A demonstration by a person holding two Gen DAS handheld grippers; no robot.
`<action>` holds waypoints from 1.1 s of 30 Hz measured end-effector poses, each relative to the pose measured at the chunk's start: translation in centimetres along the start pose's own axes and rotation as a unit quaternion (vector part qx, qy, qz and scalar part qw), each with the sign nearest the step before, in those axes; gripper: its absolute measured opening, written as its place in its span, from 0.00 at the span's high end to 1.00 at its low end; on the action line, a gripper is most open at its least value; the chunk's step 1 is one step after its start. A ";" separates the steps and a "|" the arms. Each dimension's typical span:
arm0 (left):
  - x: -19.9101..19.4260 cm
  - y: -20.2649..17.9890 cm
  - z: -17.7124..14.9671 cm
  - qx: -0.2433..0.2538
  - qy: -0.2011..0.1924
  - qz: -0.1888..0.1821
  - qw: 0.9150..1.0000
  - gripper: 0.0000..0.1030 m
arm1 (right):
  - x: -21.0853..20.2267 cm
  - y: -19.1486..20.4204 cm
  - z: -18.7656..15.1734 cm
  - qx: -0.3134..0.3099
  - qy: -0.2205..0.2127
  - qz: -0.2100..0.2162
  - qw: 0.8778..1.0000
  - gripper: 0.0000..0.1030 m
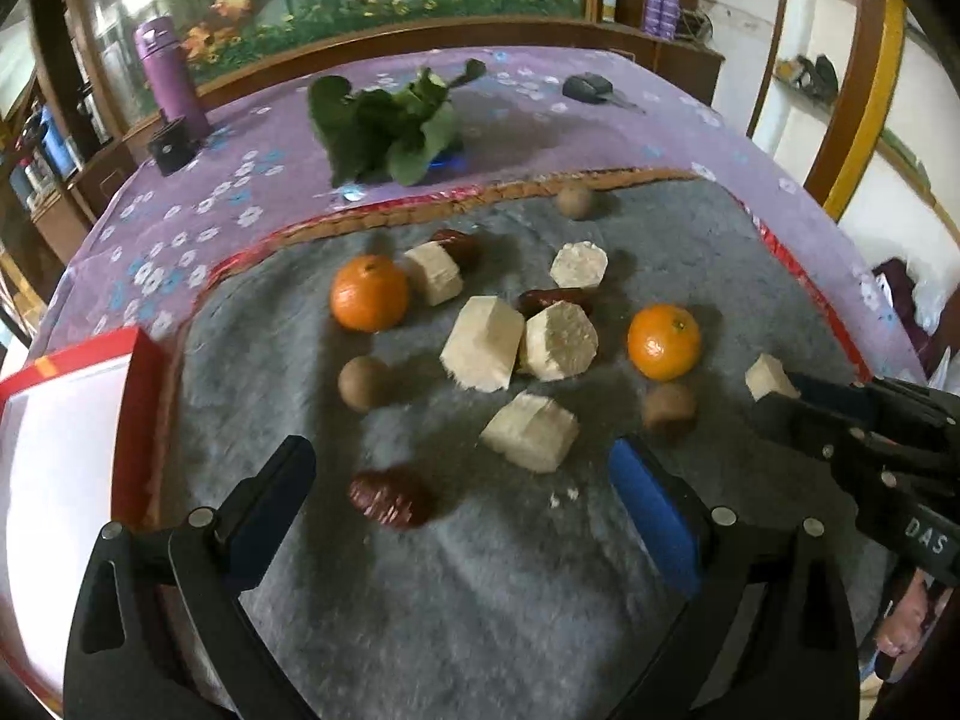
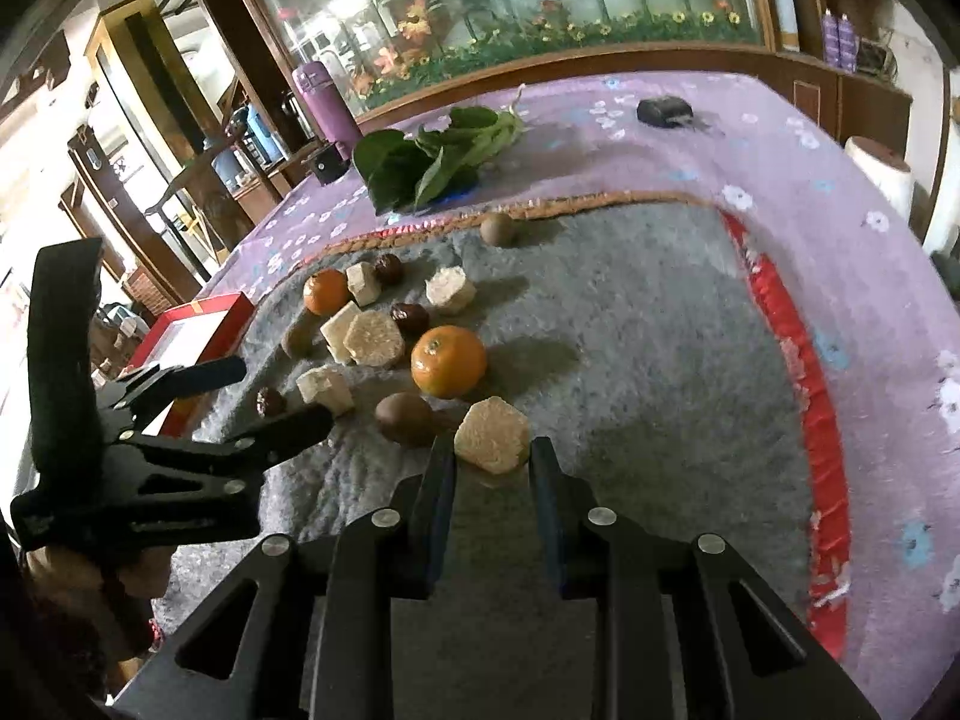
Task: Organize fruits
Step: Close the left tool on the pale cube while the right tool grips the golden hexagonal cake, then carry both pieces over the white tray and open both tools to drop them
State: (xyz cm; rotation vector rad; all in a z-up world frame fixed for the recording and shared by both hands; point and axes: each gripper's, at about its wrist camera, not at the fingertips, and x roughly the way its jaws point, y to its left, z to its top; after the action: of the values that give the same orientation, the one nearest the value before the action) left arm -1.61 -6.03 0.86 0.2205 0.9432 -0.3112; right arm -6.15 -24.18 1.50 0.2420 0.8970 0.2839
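Two oranges [image 1: 369, 293] [image 1: 664, 341], brown kiwis [image 1: 363, 381], dark red dates [image 1: 391, 495] and several pale hexagonal cake blocks [image 1: 483, 351] lie scattered on a grey fleece mat [image 1: 480, 588]. My left gripper [image 1: 462, 471] is open and empty, just above the mat, with a date and a pale block [image 1: 531, 432] between its fingers' reach. My right gripper [image 2: 492, 456] is closing around a pale hexagonal block [image 2: 493, 435] at the mat's right side; the fingers stand close to its sides, contact unclear. It shows in the left wrist view [image 1: 780, 387] too.
A red-rimmed white box [image 1: 60, 450] sits at the mat's left edge. Beyond the mat, on the purple flowered cloth [image 1: 180, 228], lie leafy greens [image 1: 384, 120], a purple bottle [image 1: 165, 75], a small black box [image 1: 173, 147] and a black key fob [image 1: 588, 87].
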 end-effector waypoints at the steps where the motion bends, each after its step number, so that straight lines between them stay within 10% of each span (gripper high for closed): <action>1: 0.3 -0.2 0.1 0.006 0.002 -0.001 1.000 0.06 | 0.2 -0.2 0.0 0.004 0.001 0.007 1.000 0.75; 16: 1.2 -0.7 0.4 0.017 0.005 -0.068 0.998 0.71 | 0.7 -0.3 0.0 0.013 -0.004 0.024 1.000 0.75; 25: -1.1 1.3 -0.9 -0.024 -0.016 -0.068 0.997 0.70 | -0.2 2.3 0.3 -0.009 -0.017 0.022 1.000 0.75; 33: -7.5 7.0 -4.7 -0.091 -0.064 0.022 0.994 0.70 | 1.2 9.2 0.5 -0.064 -0.004 0.058 0.996 0.75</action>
State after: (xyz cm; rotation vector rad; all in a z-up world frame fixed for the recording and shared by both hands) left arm -6.75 3.25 4.68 0.0522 0.8332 -0.1950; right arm -6.32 -15.16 3.87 0.1756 0.8548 0.4462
